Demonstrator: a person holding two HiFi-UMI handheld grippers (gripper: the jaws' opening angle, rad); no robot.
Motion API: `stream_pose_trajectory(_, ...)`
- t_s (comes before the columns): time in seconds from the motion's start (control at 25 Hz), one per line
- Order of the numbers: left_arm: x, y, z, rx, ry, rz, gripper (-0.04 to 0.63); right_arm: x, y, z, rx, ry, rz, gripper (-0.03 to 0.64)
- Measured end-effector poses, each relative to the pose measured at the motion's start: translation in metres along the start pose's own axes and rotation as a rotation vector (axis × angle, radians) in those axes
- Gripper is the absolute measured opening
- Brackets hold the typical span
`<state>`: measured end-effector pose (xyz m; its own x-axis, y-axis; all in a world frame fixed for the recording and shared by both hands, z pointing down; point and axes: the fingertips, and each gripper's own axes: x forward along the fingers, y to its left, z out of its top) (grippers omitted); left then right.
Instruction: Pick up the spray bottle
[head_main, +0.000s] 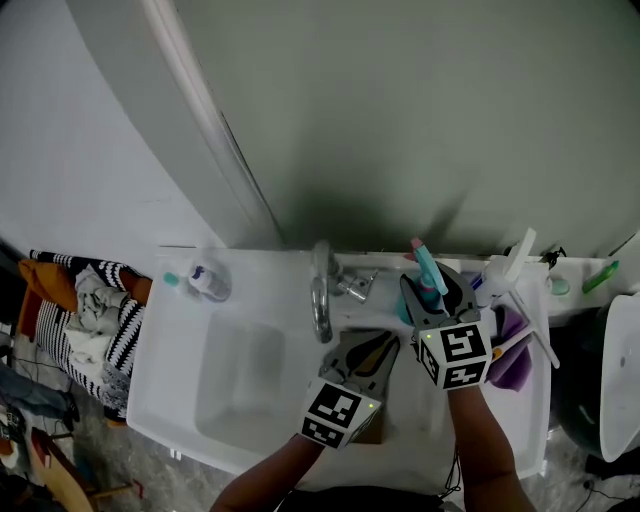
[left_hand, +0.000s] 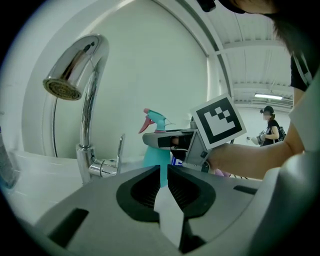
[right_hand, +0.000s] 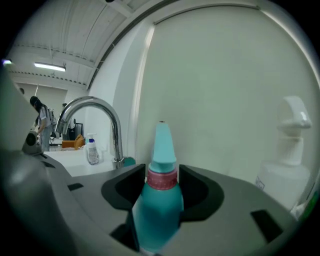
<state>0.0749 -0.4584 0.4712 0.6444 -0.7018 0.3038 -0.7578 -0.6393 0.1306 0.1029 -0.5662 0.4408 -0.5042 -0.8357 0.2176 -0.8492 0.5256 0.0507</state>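
Glossy chrome metal faucet (left_hand: 89, 110), smooth teal plastic spray bottle (right_hand: 159, 202), glossy white sink (head_main: 172, 345), rumpled striped cloth (head_main: 98, 322)

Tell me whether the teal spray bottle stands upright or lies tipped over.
Upright. The teal spray bottle has its neck and head pointing straight up between the right tongs.

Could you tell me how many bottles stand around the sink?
3: a teal spray bottle between the jaws of the right gripper, a white one beside it, a small one left of the tap. Others may be hidden.
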Motion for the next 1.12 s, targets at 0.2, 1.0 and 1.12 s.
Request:
stream_pose_trajectory(0.2,-0.008,-0.008,0.001,0.002,-0.014,-0.015,0.025,-0.015,0.002,0.004,0.005,0.002,-0.012,0.202)
stream_pose_trajectory(1.0,-0.086,-0.038,0.005,-0.012,-0.070,-0.034,0.025,-0.096,0.053,0.021,0.010,-0.021,-0.049,0.202)
stream_pose_trajectory(1.12,-0.104,-0.044,0.001,-0.014,-0.074,-0.030,0.025,-0.114,0.067,0.023,-0.001,-0.028,-0.053,0.202)
